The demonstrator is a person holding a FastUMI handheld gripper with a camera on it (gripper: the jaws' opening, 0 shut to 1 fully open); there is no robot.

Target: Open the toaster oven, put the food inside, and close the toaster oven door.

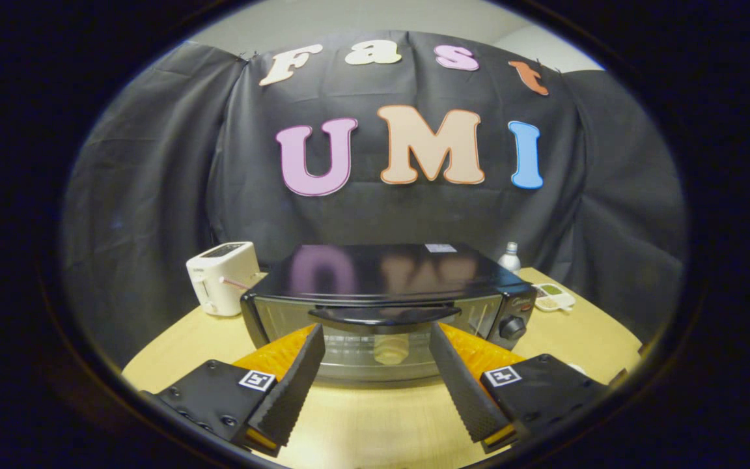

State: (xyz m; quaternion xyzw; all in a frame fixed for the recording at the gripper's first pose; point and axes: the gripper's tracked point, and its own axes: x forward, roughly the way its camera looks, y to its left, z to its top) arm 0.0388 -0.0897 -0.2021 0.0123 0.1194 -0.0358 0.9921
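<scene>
A black toaster oven (388,273) stands on the wooden table (362,423), just ahead of my fingers. Its glass door (349,348) is closed, with a dark curved handle (385,314) across the top of the door. Through the glass I see a pale piece of food (390,348) inside. A round knob (512,327) sits on the oven's right panel. My gripper (378,335) is open, its two fingers spread wide and reaching up toward the handle from below. Nothing is held between them.
A white pop-up toaster (222,277) stands to the left of the oven. Behind the oven's right corner is a small bottle (510,255), and a small white dish (552,297) lies on the table to the right.
</scene>
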